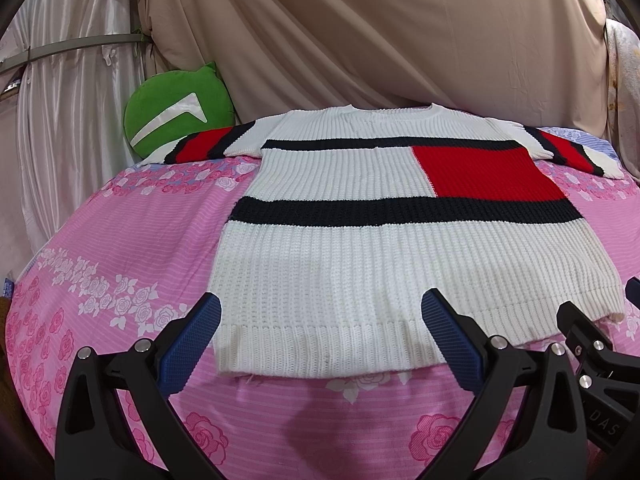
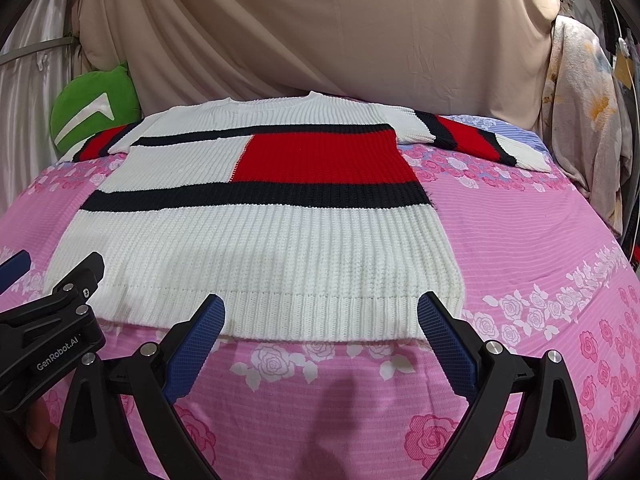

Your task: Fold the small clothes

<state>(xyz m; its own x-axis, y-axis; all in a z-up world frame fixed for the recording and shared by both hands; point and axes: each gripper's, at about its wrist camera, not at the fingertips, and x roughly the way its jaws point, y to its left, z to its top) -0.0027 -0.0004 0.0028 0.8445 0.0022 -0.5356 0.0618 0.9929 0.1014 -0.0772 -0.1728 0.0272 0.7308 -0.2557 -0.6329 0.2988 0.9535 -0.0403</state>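
In the left wrist view, a knitted sweater (image 1: 400, 220) fills the centre of the frame, laid flat and face up on a pink rose-print bedsheet (image 1: 120, 240), collar at the top and ribbed hem (image 1: 320, 344) at the bottom, with both striped sleeves spread out to the upper left and upper right. That flat, squared layout looks deliberate, a starting position for folding. The left gripper (image 1: 320, 320) sits at the lower middle of the frame with its blue pads set wide apart and nothing between them, poised over the hem, likely so it can take that edge. A green cushion (image 1: 176, 108) leans against the beige curtain (image 1: 360, 32) in the upper left. In the right wrist view, the same sweater (image 2: 260, 232) lies left of centre, its hem (image 2: 320, 316) running across the lower middle. The right gripper (image 2: 320, 316) is likewise spread wide and empty, hovering just at the hem's right part, while the left gripper's black body shows at the lower left edge. No fold has been started, by the look of it.
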